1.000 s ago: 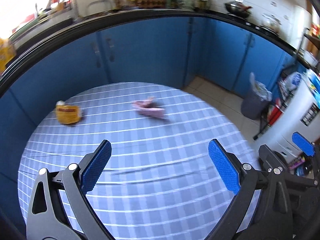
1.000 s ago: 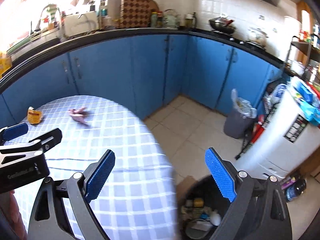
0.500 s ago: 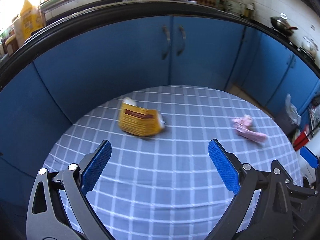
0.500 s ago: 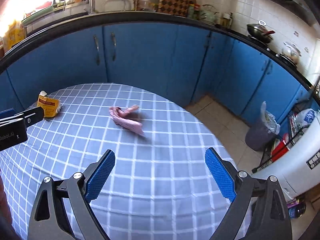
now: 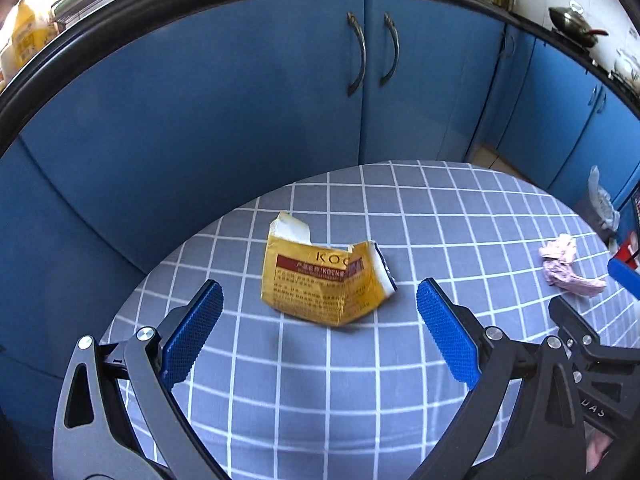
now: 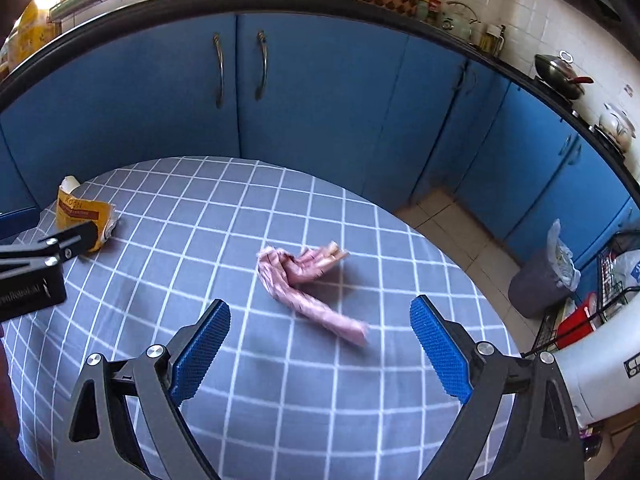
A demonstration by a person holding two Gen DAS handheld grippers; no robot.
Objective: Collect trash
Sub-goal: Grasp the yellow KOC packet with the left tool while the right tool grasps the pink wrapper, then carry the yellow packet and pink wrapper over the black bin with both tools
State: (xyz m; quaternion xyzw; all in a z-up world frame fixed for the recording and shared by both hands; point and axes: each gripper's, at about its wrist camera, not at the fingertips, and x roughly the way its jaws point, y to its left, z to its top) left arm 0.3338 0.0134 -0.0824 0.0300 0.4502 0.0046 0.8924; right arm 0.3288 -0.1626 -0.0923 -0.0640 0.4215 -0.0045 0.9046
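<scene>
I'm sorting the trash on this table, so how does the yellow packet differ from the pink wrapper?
The yellow packet is a flattish torn pouch with printed text; the pink wrapper is twisted into a long crumpled strip. The yellow packet lies ahead of the open left claw, the pink wrapper ahead of the open right claw. Both lie loose on the checked tablecloth.

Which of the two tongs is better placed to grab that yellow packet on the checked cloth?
Probably the left tongs: they are open, with the yellow packet lying just ahead between them. The right tongs, also open, face the pink wrapper instead.
</scene>
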